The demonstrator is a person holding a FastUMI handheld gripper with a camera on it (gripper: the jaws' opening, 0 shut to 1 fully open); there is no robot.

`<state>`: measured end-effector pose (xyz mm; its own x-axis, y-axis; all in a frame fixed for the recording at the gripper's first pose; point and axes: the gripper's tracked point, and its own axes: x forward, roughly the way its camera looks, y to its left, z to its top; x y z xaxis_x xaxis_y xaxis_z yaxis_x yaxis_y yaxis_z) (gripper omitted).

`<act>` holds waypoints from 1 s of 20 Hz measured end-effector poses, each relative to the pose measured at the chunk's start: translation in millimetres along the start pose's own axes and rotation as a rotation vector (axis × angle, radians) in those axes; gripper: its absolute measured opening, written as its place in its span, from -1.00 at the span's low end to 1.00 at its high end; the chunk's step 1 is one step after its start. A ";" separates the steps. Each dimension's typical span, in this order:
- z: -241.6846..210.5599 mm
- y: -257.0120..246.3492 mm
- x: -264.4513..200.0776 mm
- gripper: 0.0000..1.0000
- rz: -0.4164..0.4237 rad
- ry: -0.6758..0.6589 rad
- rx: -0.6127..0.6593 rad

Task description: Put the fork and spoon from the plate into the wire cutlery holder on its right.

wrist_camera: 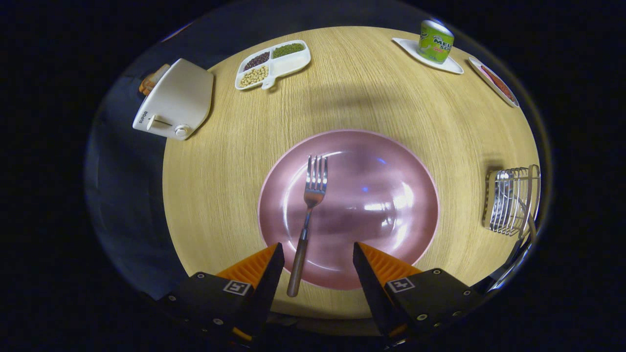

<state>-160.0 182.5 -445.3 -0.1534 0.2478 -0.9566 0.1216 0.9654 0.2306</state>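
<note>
A pink plate (pixel 381 161) lies on the round wooden table, just ahead of my fingers. On its left half rests a metal fork (pixel 313 188), tines pointing away and its brown handle reaching back over the near rim. The handle end sits between my fingers, close to the left one. My gripper (pixel 318 244) is open above the plate's near rim and holds nothing. The wire cutlery holder (pixel 511 200) stands to the right of the plate. A slim metal handle (pixel 518 256) sticks out of the holder toward me; I cannot tell its other end.
At the table's far left edge stands a white appliance (pixel 173 100). A white divided dish of beans (pixel 273 63) lies behind it. A green can (pixel 435 41) stands on a white dish at the far right, beside a small dish of red food (pixel 499 83).
</note>
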 end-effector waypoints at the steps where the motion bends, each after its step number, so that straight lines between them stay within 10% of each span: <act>1: 0.0 1.4 3.7 0.61 -0.006 0.001 0.001; 13: -10.9 6.0 30.7 -0.70 -0.069 0.041 0.064; 20: -0.5 -6.0 12.6 -0.90 -0.029 -0.039 0.014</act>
<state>-163.2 179.9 -458.7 -0.1188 0.2162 -0.9691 0.1313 0.9708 0.2005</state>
